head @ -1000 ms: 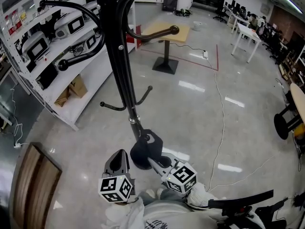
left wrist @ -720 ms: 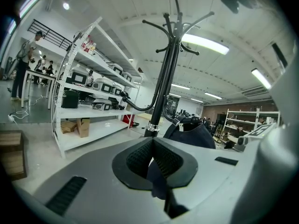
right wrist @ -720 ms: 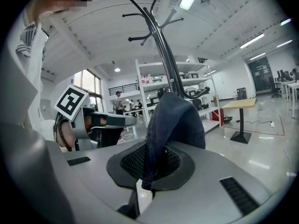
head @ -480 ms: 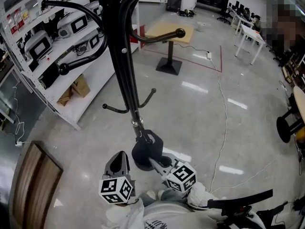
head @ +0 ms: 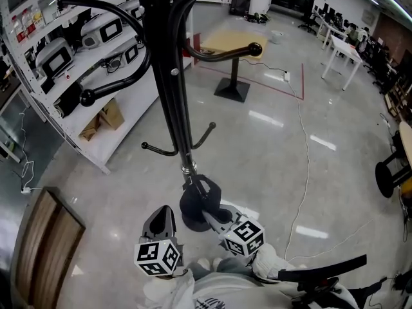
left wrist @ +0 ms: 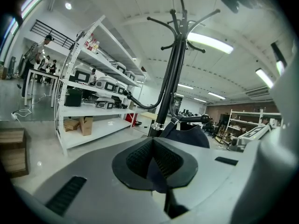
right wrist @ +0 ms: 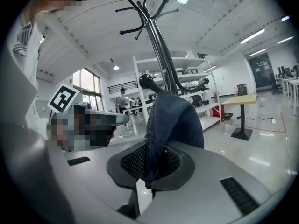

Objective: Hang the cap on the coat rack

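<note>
The black coat rack (head: 168, 76) rises through the middle of the head view, with curved ball-tipped hooks (head: 255, 47) high up and short hooks (head: 154, 149) lower down. My right gripper (head: 212, 216) is shut on the dark blue denim cap (right wrist: 170, 118), low by the foot of the pole. The cap's fabric stands up out of the pads (right wrist: 135, 162) in front of a ball-tipped hook (right wrist: 146, 81). From the left gripper view the cap (left wrist: 187, 135) shows just right of the pole (left wrist: 166, 97). My left gripper (head: 161, 223) hangs beside it, shut, its pads (left wrist: 140, 157) together.
White shelving (head: 77, 56) with boxed devices runs along the left. A wooden table (head: 228, 44) stands behind the rack and a wooden board (head: 42, 250) lies at the lower left. A white cable (head: 299, 172) crosses the floor, and a black stool (head: 389, 172) stands at the right.
The head view has drifted slightly, so the rack sits a little further right and lower. Both grippers and the cap keep their places.
</note>
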